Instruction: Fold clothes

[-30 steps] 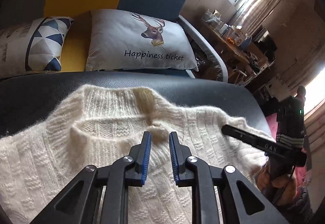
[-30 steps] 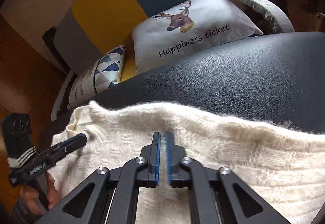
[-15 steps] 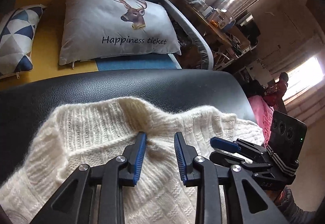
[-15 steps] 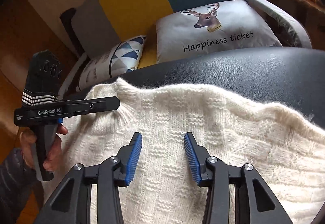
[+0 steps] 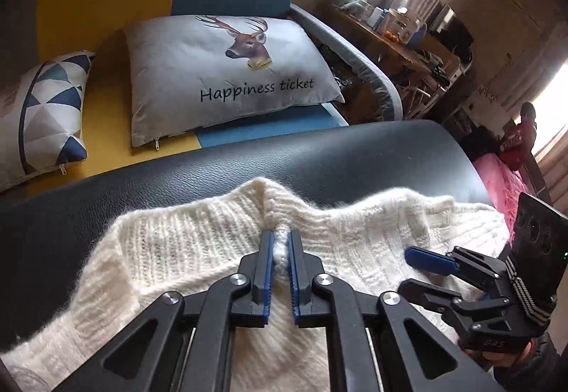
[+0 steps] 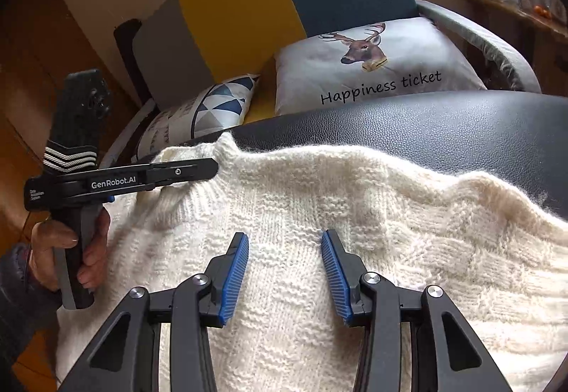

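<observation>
Cream knitted sweater [image 5: 355,239] lies spread on the black padded seat [image 5: 319,157], neck end toward the seat's far edge, body running to the near edge and out of frame. Thick, fuzzy knit: ribbed collar, basket-weave blocks across the body. The top edge is rumpled into humps, not flat.

Our left gripper [image 5: 280,250] has just been closing and is now pinched on a small ridge of knit at the collar; white yarn shows squeezed between the blue pads [image 5: 269,271]. Our right gripper [image 6: 284,267] stands apart, jaws spread just above the body of the sweater with cloth under the gap; we cannot tell if the tips touch it. It has just been opening.

Risks, as we judge them:
- The left pinch looks shallow, likely one layer only; a lift may drag the top layer and leave the back behind.
- Loose, stretchy knit may slip from the pads or snag on them.
- With only one side gripped, pulling would skew the sweater toward the far edge, or off the slick seat.

Beyond the seat: a deer-print pillow [image 5: 227,72] and a triangle-patterned pillow [image 5: 46,111] on a yellow-and-blue sofa [image 6: 284,1].
</observation>
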Demonstrator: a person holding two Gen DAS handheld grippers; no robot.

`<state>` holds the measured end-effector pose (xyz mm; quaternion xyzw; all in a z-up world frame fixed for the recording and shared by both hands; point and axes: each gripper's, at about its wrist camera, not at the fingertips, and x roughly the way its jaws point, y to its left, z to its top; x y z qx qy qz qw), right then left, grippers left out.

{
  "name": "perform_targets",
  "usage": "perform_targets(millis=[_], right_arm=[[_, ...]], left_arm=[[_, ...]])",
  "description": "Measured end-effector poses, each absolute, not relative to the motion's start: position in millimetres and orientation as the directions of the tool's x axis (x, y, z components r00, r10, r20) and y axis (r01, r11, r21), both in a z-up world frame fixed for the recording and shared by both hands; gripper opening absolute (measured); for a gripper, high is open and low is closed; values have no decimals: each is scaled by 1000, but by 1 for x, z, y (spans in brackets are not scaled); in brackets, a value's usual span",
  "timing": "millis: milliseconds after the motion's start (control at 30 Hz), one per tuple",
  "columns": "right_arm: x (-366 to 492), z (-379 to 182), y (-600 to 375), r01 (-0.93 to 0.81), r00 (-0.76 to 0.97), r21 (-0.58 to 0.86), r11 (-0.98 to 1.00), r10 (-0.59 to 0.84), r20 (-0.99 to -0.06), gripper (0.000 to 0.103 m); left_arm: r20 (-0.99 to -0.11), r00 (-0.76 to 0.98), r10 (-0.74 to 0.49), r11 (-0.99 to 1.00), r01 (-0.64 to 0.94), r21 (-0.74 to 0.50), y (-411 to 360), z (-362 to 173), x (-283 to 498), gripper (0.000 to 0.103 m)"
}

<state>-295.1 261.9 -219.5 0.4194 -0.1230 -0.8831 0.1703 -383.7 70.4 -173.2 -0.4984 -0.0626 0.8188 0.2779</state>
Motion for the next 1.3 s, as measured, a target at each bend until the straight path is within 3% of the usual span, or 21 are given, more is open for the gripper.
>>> perform_targets(millis=[100,233,367,433,500,667,700,800,833,967,1067,1133,1300], right_arm=[[-296,-219,262,197,-589,355,-914,-400,-702,45],[-301,-208,261,179,-548,381,-907,-414,-727,45],[-320,-180,237,272,-493,545,-793,-602,-628,47],[-341,-176,213,304,-426,639,-707,-700,-573,52],[-361,-179,183,307,-355,692,-653,-753,-553,69],[-405,-210,124,228,-220,731,-643,-766,-604,72],[-410,-216,117,209,-199,754,-623,-782,-591,73],[-417,-220,105,211,-186,865,-455,-888,-421,74],[-419,-220,103,213,-212,866,-453,-886,-412,76],[-431,-229,111,138,-270,829,-541,-826,-494,74],[-420,-211,128,177,-284,799,-575,-807,-518,75],[-403,-195,146,210,-290,788,-579,-807,-515,78],[-361,-189,203,211,-315,675,-707,-703,-637,86]], left_arm=[[-743,-391,543,-835,-339,-433,44,-163,-364,17],[-734,-484,477,-878,-288,-381,5,-160,-318,18],[-733,-536,419,-906,-199,-373,-26,-171,-285,18],[-736,-537,414,-907,-173,-384,-34,-181,-278,18],[-725,-531,438,-895,-182,-407,-40,-189,-275,17],[-698,-525,486,-865,-174,-471,-52,-198,-274,17],[-692,-527,494,-859,-174,-481,-54,-199,-274,17],[-682,-530,504,-851,-172,-495,-59,-203,-272,17],[-684,-531,500,-854,-173,-490,-57,-203,-272,17],[-695,-535,481,-868,-175,-465,-49,-202,-274,16],[-701,-527,481,-867,-167,-470,-49,-199,-278,17],[-704,-522,481,-866,-155,-476,-50,-193,-282,17],[-721,-553,417,-897,-121,-426,-49,-183,-304,19]])
